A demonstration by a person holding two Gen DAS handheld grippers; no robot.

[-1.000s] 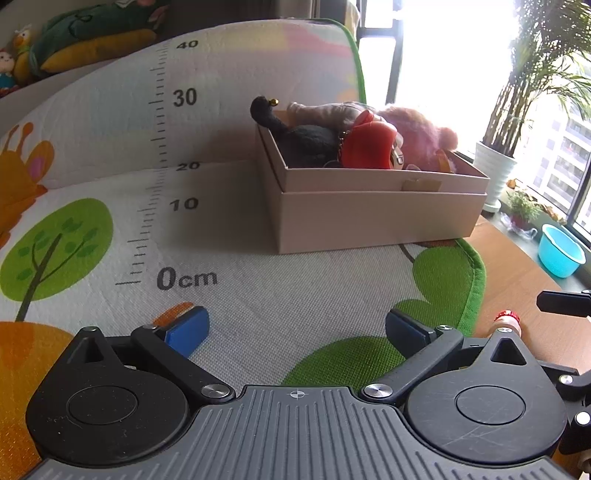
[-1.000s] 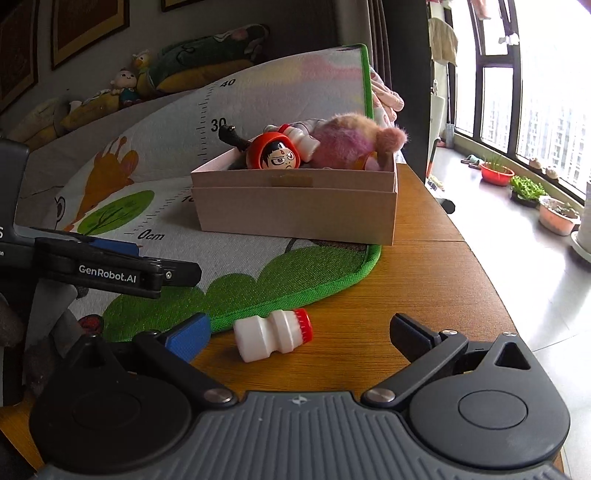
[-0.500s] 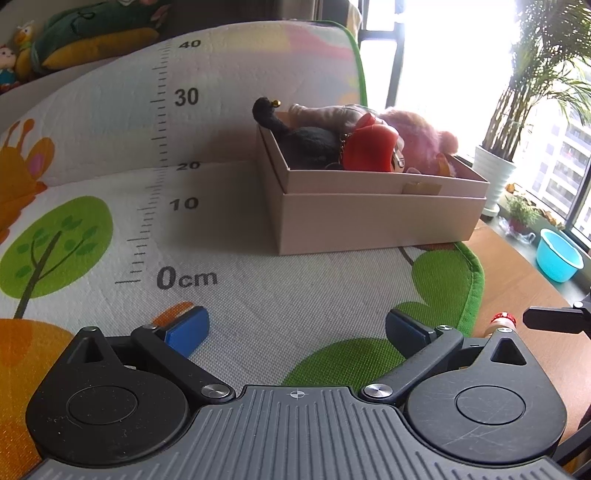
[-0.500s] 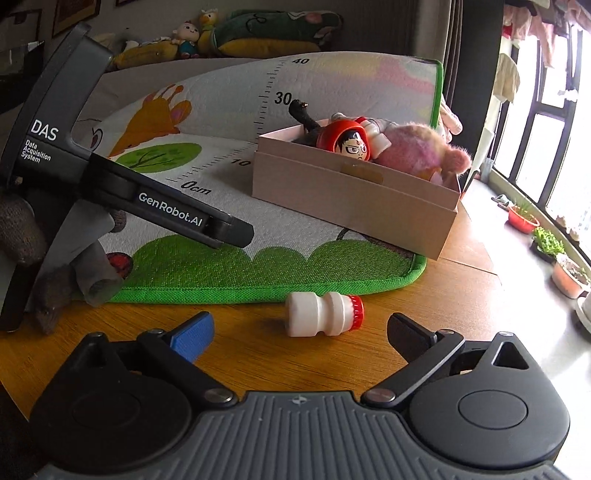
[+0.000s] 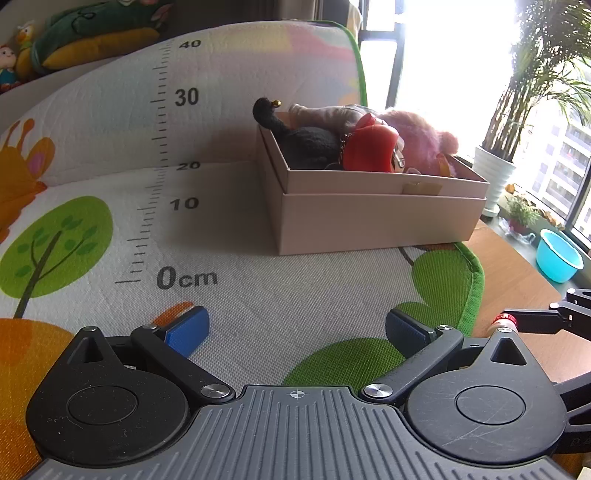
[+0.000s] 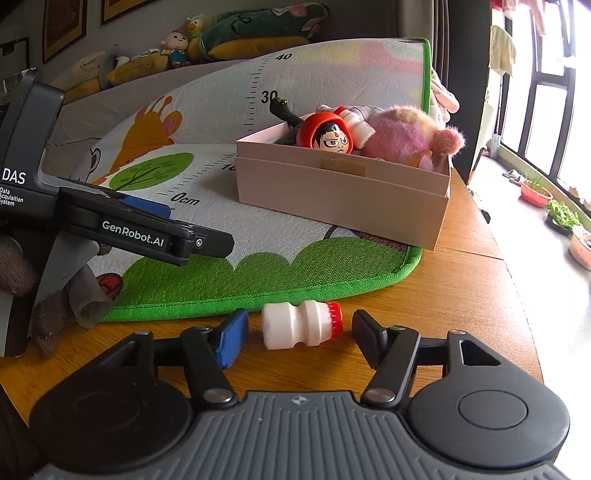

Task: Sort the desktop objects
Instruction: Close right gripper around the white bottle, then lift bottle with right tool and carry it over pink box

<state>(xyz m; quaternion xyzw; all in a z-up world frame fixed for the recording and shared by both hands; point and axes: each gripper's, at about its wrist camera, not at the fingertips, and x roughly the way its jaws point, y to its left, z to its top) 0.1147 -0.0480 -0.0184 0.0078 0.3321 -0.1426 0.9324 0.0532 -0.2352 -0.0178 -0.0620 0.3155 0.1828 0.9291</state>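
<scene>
Looking forward along the left wrist view, the left gripper (image 5: 297, 328) stood spread wide over the play mat (image 5: 258, 306), nothing between its blue-padded fingers (image 5: 188, 328). The mat's printed ruler ran up the left-centre of the frame, with a green tree print at the left edge. At centre right sat the beige cardboard box (image 5: 373, 221), resting on the mat and filled with toys: a black plush (image 5: 306, 142), a red-hooded figurine (image 5: 373, 149) and a pink plush (image 5: 421, 131) piled together. At the right edge the wooden bench (image 5: 517, 269) showed beyond the mat's green border, and the red cap of the small bottle (image 5: 503, 320) peeked out there beside a black finger of the right gripper (image 5: 535, 320). A turquoise basin (image 5: 559, 258) stood beyond the bench, near a potted palm (image 5: 495, 177).

In the right wrist view, the right gripper (image 6: 299, 332) was spread, its fingers either side of the bottle (image 6: 301, 328) with gaps on both sides. The white bottle lay on its side on the bench (image 6: 461, 295), red cap pointing right, just in front of the mat (image 6: 295, 273) edge at lower centre. The left gripper (image 6: 147, 229) reached in from the left above the mat. The box (image 6: 343, 199) sat at upper centre on the mat's corner, the figurine (image 6: 327, 133) facing the camera. Stuffed toys (image 6: 236, 33) lined a ledge at the top.
</scene>
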